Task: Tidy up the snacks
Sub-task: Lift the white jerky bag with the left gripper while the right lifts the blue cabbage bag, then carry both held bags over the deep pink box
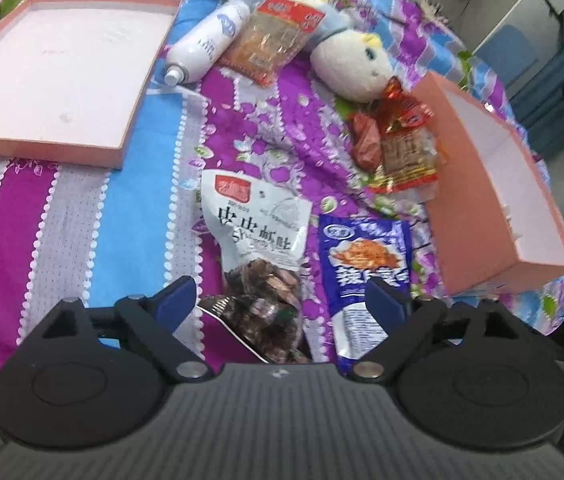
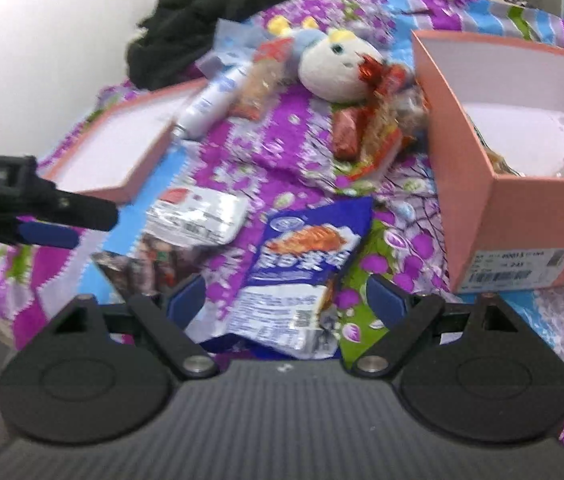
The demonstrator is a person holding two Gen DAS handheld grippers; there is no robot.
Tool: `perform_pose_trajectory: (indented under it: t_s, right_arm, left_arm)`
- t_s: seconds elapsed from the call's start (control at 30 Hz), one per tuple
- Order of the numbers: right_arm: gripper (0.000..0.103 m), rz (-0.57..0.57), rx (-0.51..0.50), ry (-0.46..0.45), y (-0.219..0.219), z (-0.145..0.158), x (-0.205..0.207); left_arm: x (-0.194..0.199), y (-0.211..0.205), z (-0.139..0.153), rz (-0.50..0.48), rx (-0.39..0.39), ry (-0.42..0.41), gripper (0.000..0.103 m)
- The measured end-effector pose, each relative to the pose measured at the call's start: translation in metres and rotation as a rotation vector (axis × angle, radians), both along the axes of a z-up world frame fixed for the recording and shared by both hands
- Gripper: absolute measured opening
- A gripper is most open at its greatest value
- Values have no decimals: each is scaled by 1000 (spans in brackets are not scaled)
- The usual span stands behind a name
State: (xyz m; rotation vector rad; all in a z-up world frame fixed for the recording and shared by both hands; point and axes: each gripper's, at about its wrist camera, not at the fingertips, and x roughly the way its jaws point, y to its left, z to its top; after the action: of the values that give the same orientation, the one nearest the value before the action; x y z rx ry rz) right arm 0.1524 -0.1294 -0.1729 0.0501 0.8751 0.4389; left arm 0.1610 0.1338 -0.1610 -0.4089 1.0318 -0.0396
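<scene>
Across the whole scene, a purple, blue and white flowered bedspread (image 1: 141, 208) carries everything. At right in the right wrist view sits the tall pink cardboard shoebox (image 2: 462, 152), white inside, with some packets showing low along its near wall; too blurred to name. Upper left in the left wrist view, the shallow pink box lid (image 1: 61, 60) lies open side up with nothing in it. Between the two: a white round plush toy (image 1: 350, 66), a white spray bottle (image 1: 205, 44), a white snack pouch with a red label (image 1: 253, 220) and a blue foil snack packet (image 1: 362, 256). Left tool (image 1: 282, 300) spread wide above the pouch; right tool (image 2: 286, 298) spread over the blue packet.
</scene>
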Motion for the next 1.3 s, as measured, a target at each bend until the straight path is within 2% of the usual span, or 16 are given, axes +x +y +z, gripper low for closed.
perform_pose_trajectory:
  t_s: [0.1, 0.27, 0.33, 0.47, 0.53, 0.6, 0.73, 0.8, 0.97, 1.07, 1.3]
  right_arm:
    - [89, 2, 2, 23, 3, -9, 5]
    - [89, 21, -55, 40, 16, -24, 15]
    - [88, 29, -72, 52, 21, -30, 19]
    - [87, 51, -94, 63, 27, -39, 24]
    - [80, 64, -96, 69, 29, -43, 25]
    - [79, 69, -98, 73, 31, -47, 27]
    - [70, 78, -114, 68, 34, -46, 27]
    - [58, 73, -122, 66, 34, -43, 27]
    - [46, 41, -110, 62, 25, -34, 22]
    - [45, 25, -97, 40, 17, -22, 13]
    - [45, -11, -66, -57, -6, 26, -13]
  left_arm:
    - [12, -2, -16, -17, -3, 26, 93]
    - [30, -12, -39, -53, 10, 60, 92]
    - [37, -17, -47, -65, 23, 76, 88]
    - [47, -22, -61, -83, 70, 113, 70]
    - [49, -24, -65, -89, 81, 114, 67]
    - [50, -24, -66, -94, 85, 102, 62]
    - [49, -24, -61, -86, 87, 85, 58]
    - [46, -25, -57, -81, 89, 77, 58]
    - [34, -26, -38, -60, 91, 49, 56]
    - [24, -30, -22, -63, 100, 36, 56]
    - [-4, -44, 20, -48, 105, -39, 56]
